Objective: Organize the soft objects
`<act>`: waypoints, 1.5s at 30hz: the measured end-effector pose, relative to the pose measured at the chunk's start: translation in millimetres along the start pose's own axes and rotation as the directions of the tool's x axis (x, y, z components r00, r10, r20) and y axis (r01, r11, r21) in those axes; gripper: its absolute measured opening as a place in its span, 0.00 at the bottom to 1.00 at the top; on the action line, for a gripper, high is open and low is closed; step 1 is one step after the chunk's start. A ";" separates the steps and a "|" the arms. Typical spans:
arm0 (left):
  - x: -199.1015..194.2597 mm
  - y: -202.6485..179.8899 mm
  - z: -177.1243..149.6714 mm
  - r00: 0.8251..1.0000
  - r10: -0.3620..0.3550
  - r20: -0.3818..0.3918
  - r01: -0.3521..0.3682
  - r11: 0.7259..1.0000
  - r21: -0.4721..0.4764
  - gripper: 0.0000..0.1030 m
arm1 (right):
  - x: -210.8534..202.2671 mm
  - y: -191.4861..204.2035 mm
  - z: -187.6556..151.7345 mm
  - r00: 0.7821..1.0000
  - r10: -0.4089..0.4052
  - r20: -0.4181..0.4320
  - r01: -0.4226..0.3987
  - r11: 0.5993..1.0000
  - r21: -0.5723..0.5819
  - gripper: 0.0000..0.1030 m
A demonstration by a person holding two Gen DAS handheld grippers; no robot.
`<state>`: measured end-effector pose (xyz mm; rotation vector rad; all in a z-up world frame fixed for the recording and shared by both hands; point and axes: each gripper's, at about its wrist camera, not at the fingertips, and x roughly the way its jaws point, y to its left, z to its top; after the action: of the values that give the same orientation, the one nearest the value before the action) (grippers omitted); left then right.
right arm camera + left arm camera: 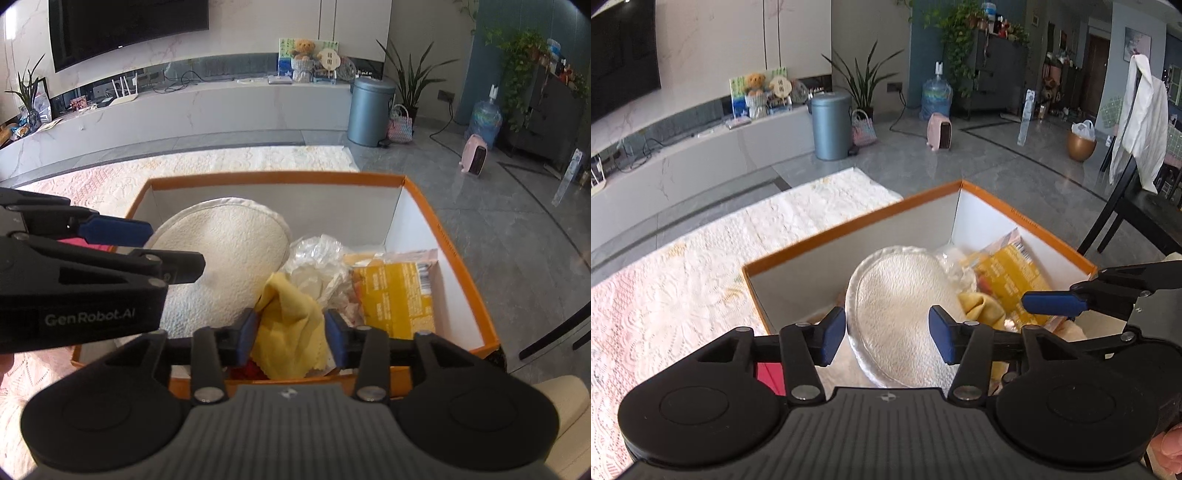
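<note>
An orange-rimmed white box (849,221) (413,236) stands on the lace-covered table. Inside lie a round cream cushion (901,299) (225,251), a yellow cloth (982,308) (288,325), crumpled clear plastic (317,258) and a yellow snack packet (1015,273) (395,295). My left gripper (886,332) is open, its jaws on either side of the cushion's near edge. My right gripper (290,338) is open over the box's near side, the yellow cloth between its jaws. Each gripper shows in the other's view: the right (1052,302), the left (114,230).
A white lace cloth (701,266) covers the table. Something red (768,373) lies beside the box on the left. A black chair with a white garment (1141,122) stands at the right. A grey bin (369,110) and TV bench lie beyond.
</note>
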<state>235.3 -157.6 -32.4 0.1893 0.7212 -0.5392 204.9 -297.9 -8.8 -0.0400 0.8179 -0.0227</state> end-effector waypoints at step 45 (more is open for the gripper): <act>-194.3 4.0 -112.6 0.886 0.334 0.323 -0.281 0.938 -0.201 0.88 | -193.2 95.9 -84.6 0.952 0.003 0.306 -0.020 0.998 0.052 0.91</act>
<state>51.7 -37.1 14.6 0.0616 0.3656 -0.2015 11.6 -197.5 70.0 0.0124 0.5060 -0.0271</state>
